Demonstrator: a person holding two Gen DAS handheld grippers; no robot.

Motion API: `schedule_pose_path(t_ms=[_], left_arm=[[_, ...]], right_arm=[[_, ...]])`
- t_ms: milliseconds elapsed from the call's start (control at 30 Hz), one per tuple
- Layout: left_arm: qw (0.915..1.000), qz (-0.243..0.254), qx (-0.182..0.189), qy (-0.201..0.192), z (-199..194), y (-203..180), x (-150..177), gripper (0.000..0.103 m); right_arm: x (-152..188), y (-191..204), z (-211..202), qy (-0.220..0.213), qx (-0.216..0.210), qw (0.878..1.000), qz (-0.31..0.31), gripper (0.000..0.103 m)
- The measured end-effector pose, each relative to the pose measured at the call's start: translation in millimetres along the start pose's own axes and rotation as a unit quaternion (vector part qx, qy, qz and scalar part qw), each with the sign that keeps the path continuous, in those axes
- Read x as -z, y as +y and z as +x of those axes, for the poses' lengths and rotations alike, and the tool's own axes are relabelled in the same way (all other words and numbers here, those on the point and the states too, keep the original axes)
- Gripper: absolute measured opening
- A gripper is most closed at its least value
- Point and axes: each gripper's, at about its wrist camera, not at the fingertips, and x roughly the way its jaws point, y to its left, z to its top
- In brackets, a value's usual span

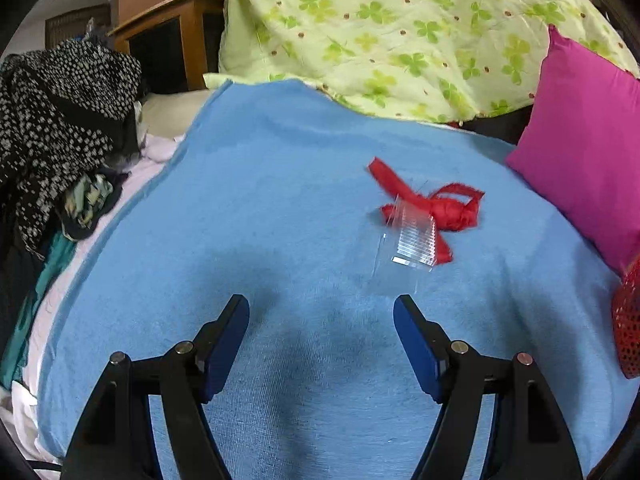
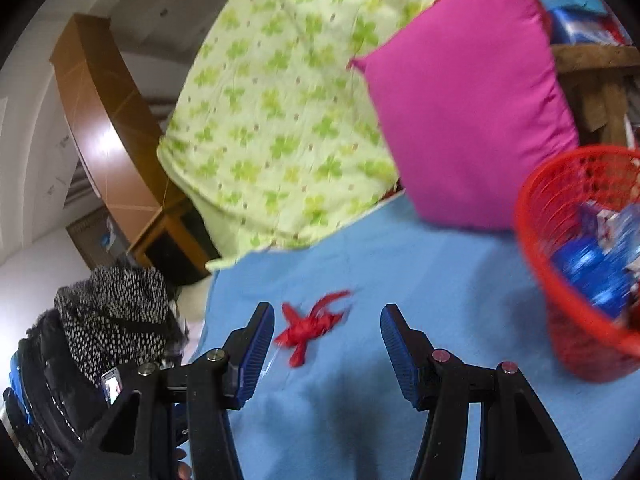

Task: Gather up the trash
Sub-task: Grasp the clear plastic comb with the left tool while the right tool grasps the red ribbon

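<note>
A crumpled red plastic scrap (image 1: 438,208) lies on the blue towel (image 1: 280,200), with a clear plastic wrapper (image 1: 404,244) partly over it. My left gripper (image 1: 321,306) is open and empty, low over the towel, short of the wrapper. In the right wrist view the red scrap (image 2: 310,326) lies just ahead between the open, empty fingers of my right gripper (image 2: 327,314). A red mesh basket (image 2: 580,264) holding blue and white packets stands on the towel at the right; its edge shows in the left wrist view (image 1: 628,320).
A magenta pillow (image 1: 584,152) and a green clover-print quilt (image 1: 400,32) lie behind the scrap. A black-and-white spotted garment pile (image 1: 60,120) sits at the left edge of the bed. A wooden cabinet (image 1: 168,32) stands beyond.
</note>
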Motion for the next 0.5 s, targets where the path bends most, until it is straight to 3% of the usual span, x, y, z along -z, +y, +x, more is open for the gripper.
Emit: schedule_pose_path(t_ms=[267, 500], left_arm=[[0.9982, -0.015, 0.057, 0.011, 5.9, -1.2, -3.7, 0.075], [0.9960, 0.015, 0.087, 0.017, 19.7, -15.1, -14.2, 0.075]], right_arm=[[18.9, 24.2, 59.7, 0.072, -0.017, 0.997, -0.009, 0.060], [19.5, 7.3, 154.8, 0.179, -0.053, 0.979, 0.079, 0.060]])
